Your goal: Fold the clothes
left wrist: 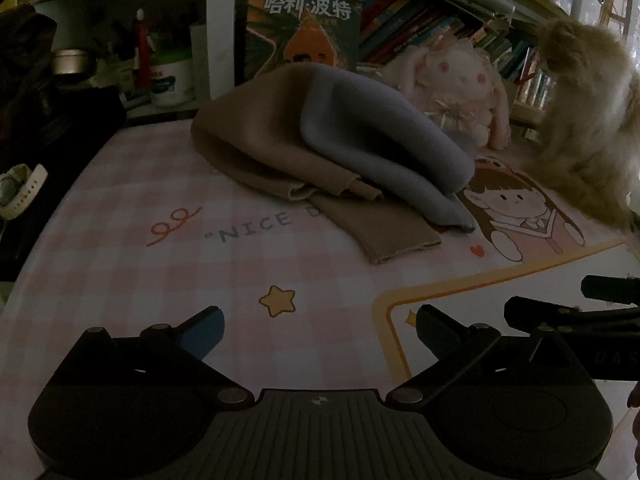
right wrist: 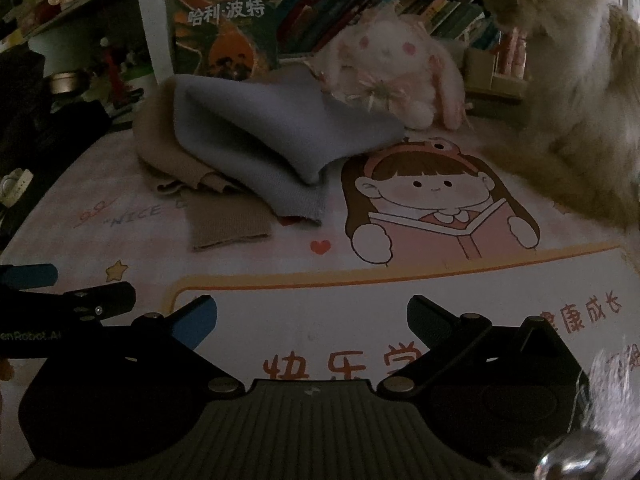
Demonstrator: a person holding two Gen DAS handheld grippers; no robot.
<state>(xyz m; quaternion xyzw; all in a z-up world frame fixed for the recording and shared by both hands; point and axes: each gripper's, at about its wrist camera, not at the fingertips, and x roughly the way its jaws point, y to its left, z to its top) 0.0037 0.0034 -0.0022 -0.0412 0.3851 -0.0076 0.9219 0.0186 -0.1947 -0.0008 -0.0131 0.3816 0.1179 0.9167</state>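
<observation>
A blue-grey garment (left wrist: 384, 140) (right wrist: 272, 136) lies bunched on top of a crumpled tan garment (left wrist: 256, 136) (right wrist: 228, 220) at the back of the pink checked desk mat (left wrist: 160, 280) (right wrist: 400, 312). A tan cuff sticks out toward me. My left gripper (left wrist: 320, 330) stands open low over the mat, well short of the clothes, with nothing between its fingers. My right gripper (right wrist: 312, 320) is open too, beside it to the right, over the white panel of the mat. Each gripper's tips show at the edge of the other's view.
A furry cat (left wrist: 592, 120) (right wrist: 572, 92) sits at the right, close to the clothes. A pink plush rabbit (left wrist: 460, 84) (right wrist: 392, 68) leans against the bookshelf behind. Jars and a book (left wrist: 304, 20) stand at the back. A watch (left wrist: 16, 192) lies at the left edge.
</observation>
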